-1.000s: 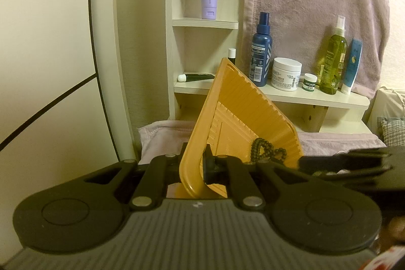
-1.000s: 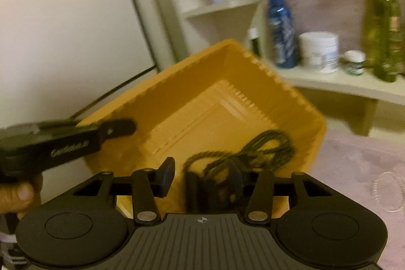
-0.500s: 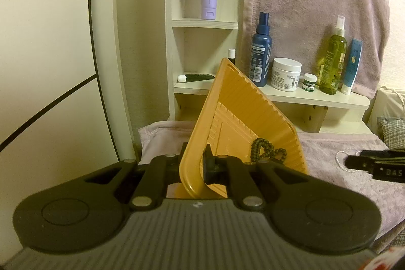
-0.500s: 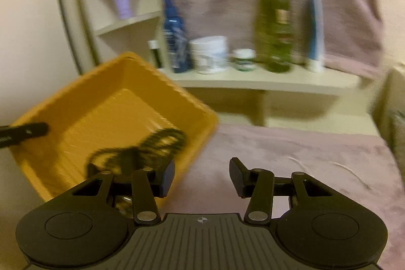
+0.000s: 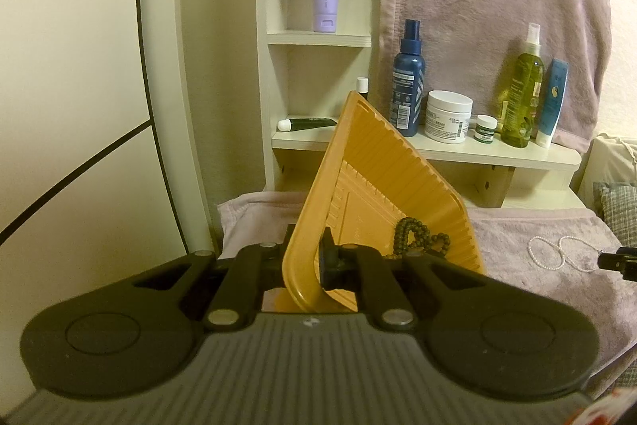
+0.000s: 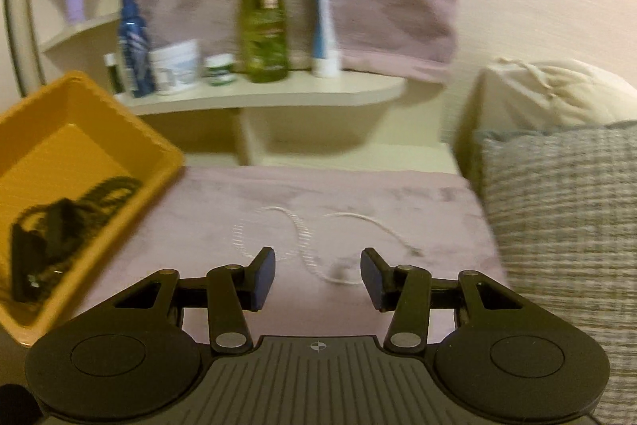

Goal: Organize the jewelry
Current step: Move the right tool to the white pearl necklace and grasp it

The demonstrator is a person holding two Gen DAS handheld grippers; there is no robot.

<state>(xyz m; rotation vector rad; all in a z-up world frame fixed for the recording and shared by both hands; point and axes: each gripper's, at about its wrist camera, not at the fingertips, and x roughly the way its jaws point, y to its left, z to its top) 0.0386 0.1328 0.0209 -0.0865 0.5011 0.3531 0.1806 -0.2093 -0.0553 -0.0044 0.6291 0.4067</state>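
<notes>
Here, left gripper (image 5: 304, 259) clenched on tray (image 5: 378, 162) rim; right gripper (image 6: 317, 275) released above white necklace (image 6: 302, 237)

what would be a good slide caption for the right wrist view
Open right claw over a white bead necklace on the mauve blanket, yellow tray holding dark beads alongside.

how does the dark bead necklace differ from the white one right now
The dark bead necklace is bunched inside the yellow tray; the white necklace lies spread in loops on the purple cloth. The dark one's beads look chunkier, the white one's finer. No tool grips either.
</notes>
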